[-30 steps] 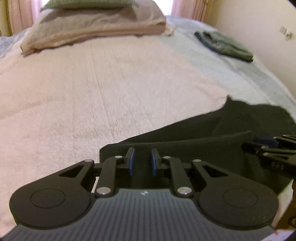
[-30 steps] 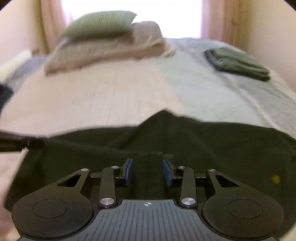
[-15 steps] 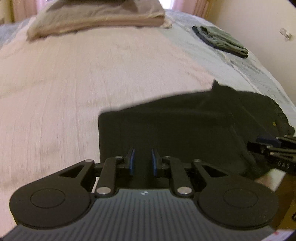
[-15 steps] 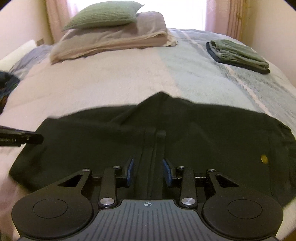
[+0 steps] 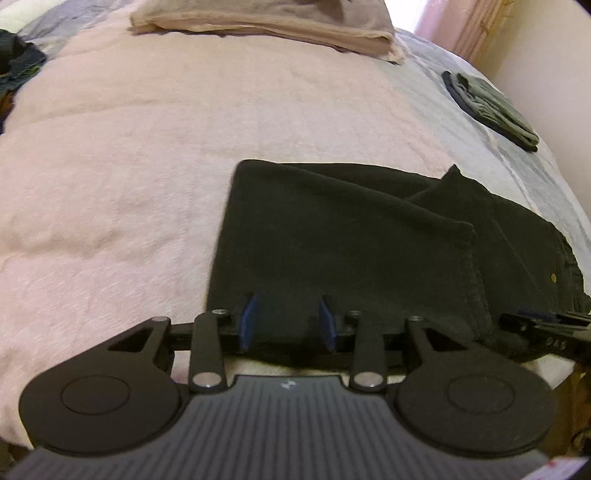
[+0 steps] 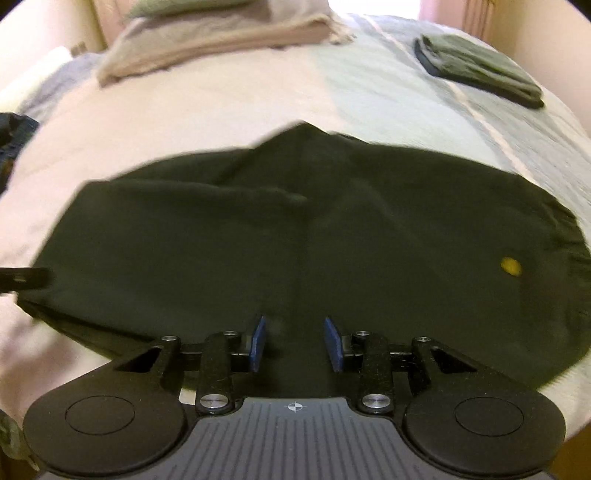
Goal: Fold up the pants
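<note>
Left jaws: spread wide, the two blue pads standing well apart with only dark cloth showing between them; nothing is pinched.
Left gripper (image 5: 287, 320): black linkage arms with silver rivets, round black housings, a ribbed grey body; it sits at the near edge of the pants, close to their left end.
Right jaws: spread about as wide, blue pads angled outward, the gap between them filled by the dark fabric beneath; whether the pads touch the cloth cannot be told.
Right gripper (image 6: 295, 341): same black-and-grey build, placed at the near edge of the pants around their middle; its tip also shows at the right border of the left wrist view, beside the stitched hem.
Pants (image 5: 343, 247): black, matte, soft woven cloth, lying flat on the bed near its front edge and folded over on themselves; the upper layer ends in a thick stitched hem running toward the near edge, and a pointed corner sticks up at the far side.
Button (image 6: 511, 266): small, round, yellow-brass, on the right part of the pants.
Bedspread (image 5: 140, 155): pale pink and fuzzy on the left, light blue-grey woven stripes on the right.
Folded blanket (image 5: 266, 18): beige, thick, stacked at the far end of the bed.
Green garments (image 6: 480, 70): a neat folded olive pile with a dark edge, far right on the striped part, well apart from the pants.
Dark clothes (image 5: 16, 62): a crumpled heap at the far left edge.
</note>
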Demonstrator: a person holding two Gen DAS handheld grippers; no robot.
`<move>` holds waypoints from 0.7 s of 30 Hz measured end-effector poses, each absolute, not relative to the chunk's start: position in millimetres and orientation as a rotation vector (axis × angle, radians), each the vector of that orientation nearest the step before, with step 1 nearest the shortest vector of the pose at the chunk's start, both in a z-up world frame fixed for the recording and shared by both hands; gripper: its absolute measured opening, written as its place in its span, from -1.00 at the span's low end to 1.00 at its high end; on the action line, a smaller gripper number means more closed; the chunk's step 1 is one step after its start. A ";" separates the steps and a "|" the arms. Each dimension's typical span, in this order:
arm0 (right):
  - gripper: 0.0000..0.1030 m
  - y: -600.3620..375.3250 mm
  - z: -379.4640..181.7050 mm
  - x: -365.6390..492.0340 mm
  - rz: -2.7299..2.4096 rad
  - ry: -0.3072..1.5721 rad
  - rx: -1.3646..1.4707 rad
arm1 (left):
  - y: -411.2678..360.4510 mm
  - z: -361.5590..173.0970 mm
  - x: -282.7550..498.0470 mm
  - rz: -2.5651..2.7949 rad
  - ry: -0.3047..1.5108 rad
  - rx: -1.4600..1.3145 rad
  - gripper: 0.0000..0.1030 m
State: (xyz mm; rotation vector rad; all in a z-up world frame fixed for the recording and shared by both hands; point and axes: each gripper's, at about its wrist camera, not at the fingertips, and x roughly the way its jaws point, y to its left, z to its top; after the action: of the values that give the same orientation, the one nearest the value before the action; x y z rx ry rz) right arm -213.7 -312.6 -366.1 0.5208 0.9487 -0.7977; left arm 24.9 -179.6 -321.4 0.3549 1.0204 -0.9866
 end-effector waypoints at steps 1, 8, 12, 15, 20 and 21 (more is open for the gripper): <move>-0.36 -318.0 -365.8 -221.9 -0.803 0.956 0.529 | -178.0 -319.5 24.7 -0.973 1.015 0.367 -0.33; -0.34 -344.7 -355.3 -249.5 -0.813 0.951 0.573 | -184.5 -314.0 52.4 -0.952 1.045 0.389 -0.08; -0.33 -356.1 -362.4 -254.7 -0.817 0.939 0.637 | -195.4 -337.9 84.2 -0.977 1.149 0.364 -0.08; -0.33 -364.6 -361.1 -259.3 -0.828 0.928 0.666 | -204.3 -357.0 109.7 -1.008 1.247 0.281 -0.08; -0.33 -387.6 -357.3 -260.9 -0.853 0.947 0.692 | -224.7 -372.9 143.0 -1.122 1.349 0.207 -0.09; -0.33 -391.0 -356.9 -260.9 -0.856 0.951 0.699 | -229.2 -375.5 147.9 -1.153 1.357 0.214 -0.09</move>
State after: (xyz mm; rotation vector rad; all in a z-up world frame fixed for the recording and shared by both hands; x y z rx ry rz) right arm -260.9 -391.0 -356.9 0.6989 0.9510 -0.8559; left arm 147.9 -229.2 -375.5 0.2143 1.3571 -1.1525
